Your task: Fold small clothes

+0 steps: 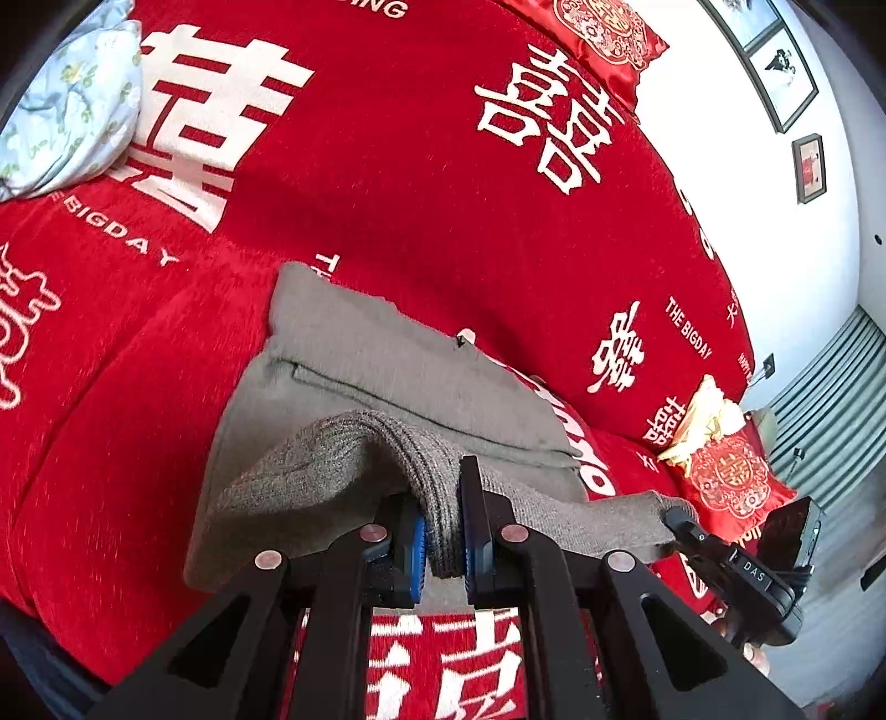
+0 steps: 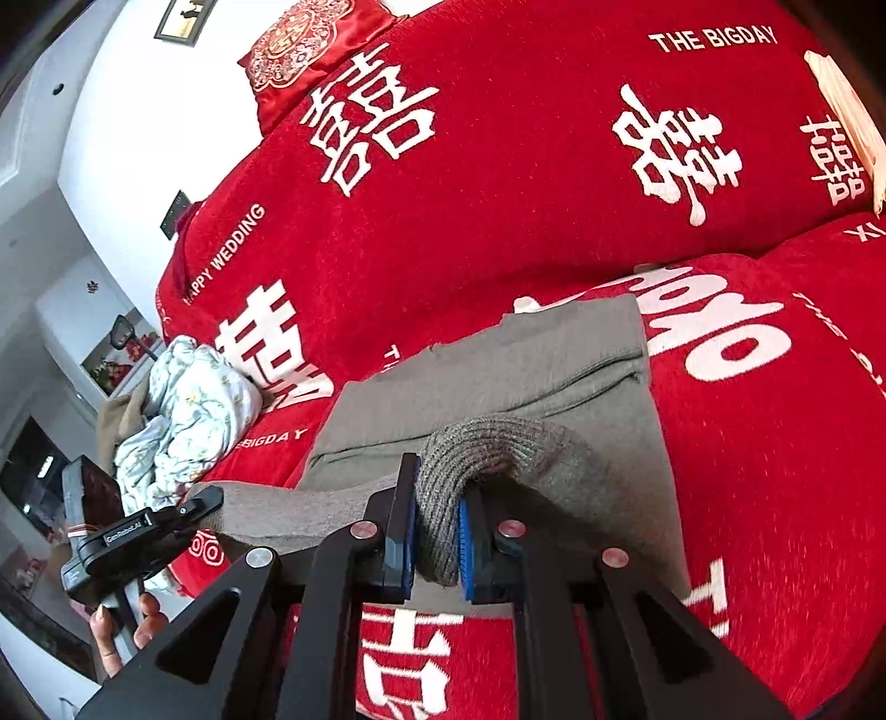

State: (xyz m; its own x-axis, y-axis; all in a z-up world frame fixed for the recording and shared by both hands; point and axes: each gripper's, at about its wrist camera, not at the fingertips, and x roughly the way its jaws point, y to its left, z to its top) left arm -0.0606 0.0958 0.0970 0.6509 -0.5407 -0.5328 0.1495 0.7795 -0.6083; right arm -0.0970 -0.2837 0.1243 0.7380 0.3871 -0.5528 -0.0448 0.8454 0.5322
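The left gripper (image 1: 443, 531) is squeezing its 2 jaws tight on the ribbed hem of a soft grey knitted sweater (image 1: 382, 376). The right gripper (image 2: 434, 545) is pinching the same ribbed hem further along, jaws clamped on the wool. Between the 2 grippers the hem is hanging lifted like a little bridge. The rest of the sweater is lying flat on the red bedspread with big white letters (image 1: 387, 183), near its front edge, already folded narrow. Its long side is running away from the grippers toward the red pillows (image 1: 609, 33) at the far edge. The wool is looking light, floppy and stretchy, so it will probably sag and slide; holding the thick hem at both ends seems best. A blue flowered cloth bundle (image 2: 188, 404) is sitting near the left edge.
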